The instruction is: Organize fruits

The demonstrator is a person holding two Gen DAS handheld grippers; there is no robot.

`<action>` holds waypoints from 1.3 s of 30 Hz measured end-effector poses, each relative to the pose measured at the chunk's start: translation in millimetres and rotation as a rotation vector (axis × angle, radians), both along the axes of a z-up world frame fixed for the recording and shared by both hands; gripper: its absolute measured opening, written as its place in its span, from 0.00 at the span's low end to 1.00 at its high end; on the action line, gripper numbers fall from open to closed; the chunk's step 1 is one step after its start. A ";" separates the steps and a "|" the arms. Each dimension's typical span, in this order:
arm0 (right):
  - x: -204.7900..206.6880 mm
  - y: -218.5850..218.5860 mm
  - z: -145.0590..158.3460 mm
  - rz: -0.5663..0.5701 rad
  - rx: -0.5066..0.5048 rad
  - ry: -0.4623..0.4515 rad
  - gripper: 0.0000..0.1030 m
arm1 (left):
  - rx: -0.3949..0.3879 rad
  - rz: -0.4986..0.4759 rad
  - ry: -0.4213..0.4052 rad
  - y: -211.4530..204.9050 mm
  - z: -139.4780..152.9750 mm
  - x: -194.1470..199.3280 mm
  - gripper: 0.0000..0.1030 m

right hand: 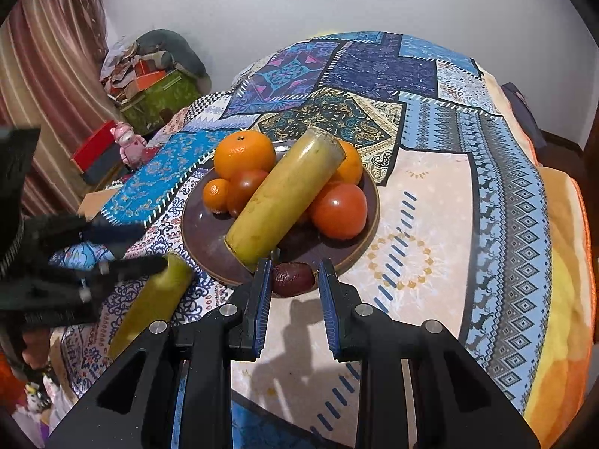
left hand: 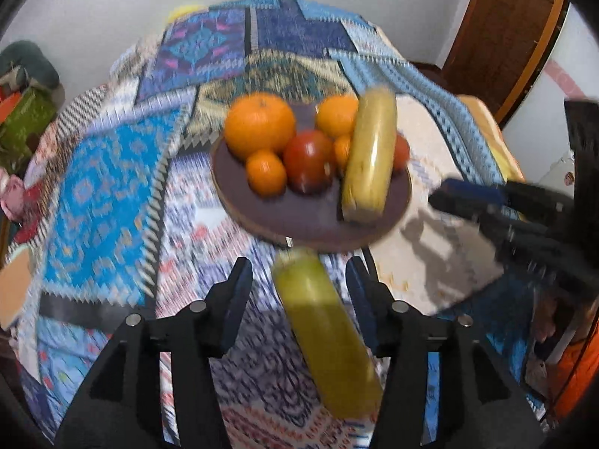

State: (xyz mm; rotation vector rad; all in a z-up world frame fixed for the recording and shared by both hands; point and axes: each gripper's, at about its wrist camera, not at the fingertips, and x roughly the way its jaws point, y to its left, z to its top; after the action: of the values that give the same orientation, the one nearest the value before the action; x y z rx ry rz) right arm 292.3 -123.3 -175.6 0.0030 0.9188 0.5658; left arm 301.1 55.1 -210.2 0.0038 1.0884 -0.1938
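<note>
Left gripper (left hand: 297, 280) wide astride green cylinder (left hand: 325, 333) (contact unclear); right gripper (right hand: 294, 280) wide, flanking dark fruit (right hand: 292, 278).

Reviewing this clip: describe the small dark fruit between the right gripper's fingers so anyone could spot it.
Start at the brown plate piled with oranges on the patterned tablecloth. Just off its near rim, on the cloth, lies the dark fruit, between the right gripper fingers. It alone is maroon, wrinkled and off the plate.
</note>
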 end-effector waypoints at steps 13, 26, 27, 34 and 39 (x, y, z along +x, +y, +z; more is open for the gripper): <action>-7.0 -6.5 7.9 -0.007 -0.019 -0.014 0.22 | -0.005 0.064 0.030 -15.9 -34.4 -14.7 0.47; -8.3 -4.3 12.1 0.005 -0.010 -0.027 0.22 | -0.018 0.137 -0.001 9.6 -15.5 -26.9 0.35; -7.5 -4.6 11.8 0.003 -0.009 -0.026 0.22 | -0.024 0.144 -0.014 13.2 -10.4 -27.0 0.35; -2.0 -2.0 7.4 0.005 -0.011 -0.022 0.22 | -0.047 0.153 -0.103 21.4 19.9 -20.3 0.33; 1.9 0.7 4.6 0.008 -0.016 -0.019 0.22 | -0.080 0.135 -0.159 20.1 41.6 -4.7 0.20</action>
State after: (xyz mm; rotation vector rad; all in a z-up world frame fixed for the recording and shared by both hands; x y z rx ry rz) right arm 294.2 -122.6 -170.9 -0.0206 0.9051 0.5650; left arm 296.4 75.2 -168.5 -0.1244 0.9185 -0.1132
